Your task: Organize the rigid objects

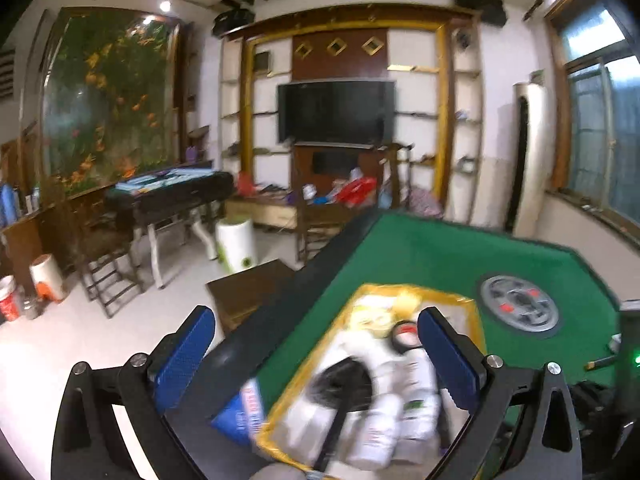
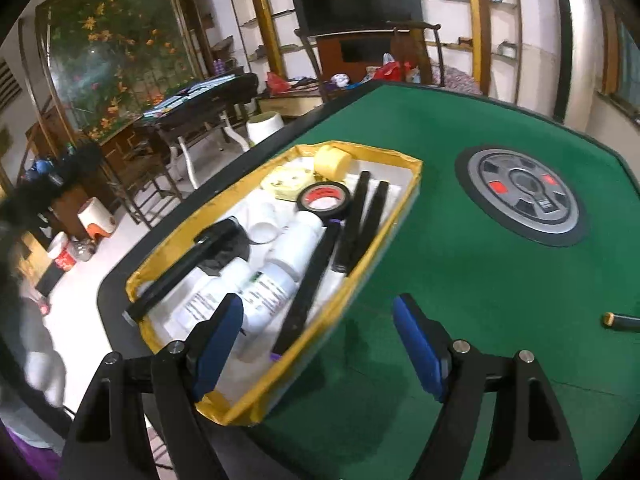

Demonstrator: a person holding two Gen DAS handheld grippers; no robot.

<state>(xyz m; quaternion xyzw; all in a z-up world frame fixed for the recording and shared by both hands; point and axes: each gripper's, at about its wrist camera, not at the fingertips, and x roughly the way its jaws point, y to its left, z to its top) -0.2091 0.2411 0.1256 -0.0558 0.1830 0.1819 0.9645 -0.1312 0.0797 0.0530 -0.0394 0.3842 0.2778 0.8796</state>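
A yellow-rimmed tray lies on the green table. It holds white bottles, a black tape roll, a yellow roll, several black sticks and a black torch. My right gripper is open and empty above the tray's near right rim. My left gripper is open and empty above the same tray, whose bottles look blurred. A black stick with a gold tip lies on the felt at the right.
A round grey control hub sits in the table's middle. A blue packet hangs by the tray's left edge over the table's black rim. Chairs, a side table and a TV wall stand beyond.
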